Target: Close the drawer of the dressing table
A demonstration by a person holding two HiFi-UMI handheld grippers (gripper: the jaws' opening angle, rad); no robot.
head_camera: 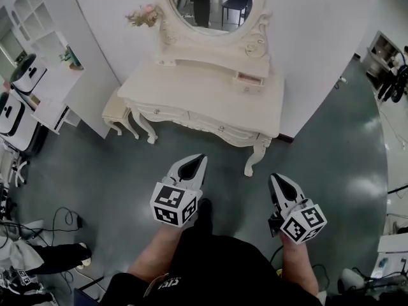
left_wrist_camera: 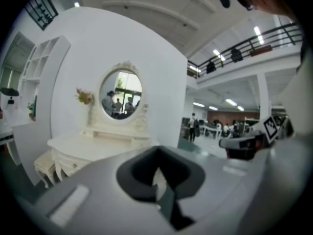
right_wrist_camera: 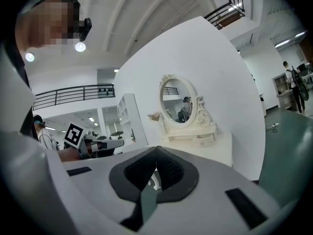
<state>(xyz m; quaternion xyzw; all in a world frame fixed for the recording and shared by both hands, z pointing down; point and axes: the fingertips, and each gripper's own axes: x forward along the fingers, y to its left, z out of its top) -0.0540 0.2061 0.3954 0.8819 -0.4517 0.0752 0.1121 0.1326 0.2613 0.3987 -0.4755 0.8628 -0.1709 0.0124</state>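
Observation:
The cream dressing table [head_camera: 191, 93] stands against a white partition, with an oval mirror [head_camera: 210, 5] on top. On its upper right tier a small drawer [head_camera: 248, 80] sticks out a little; it also shows under the mirror as the small drawer [right_wrist_camera: 204, 140]. My left gripper [head_camera: 200, 159] hovers over the floor in front of the table, shut and empty. My right gripper [head_camera: 275, 178] hangs to its right, near the table's right front leg, also shut with nothing in it. Both point towards the table, well short of it. The table [left_wrist_camera: 93, 148] lies ahead to the left in the left gripper view.
A small cream stool [head_camera: 118, 110] is tucked at the table's left end. A white shelf unit [head_camera: 44, 43] stands further left, with cables [head_camera: 60, 218] on the floor below it. A flower sprig [head_camera: 143, 16] sits beside the mirror. Grey-green floor [head_camera: 331, 145] lies right of the table.

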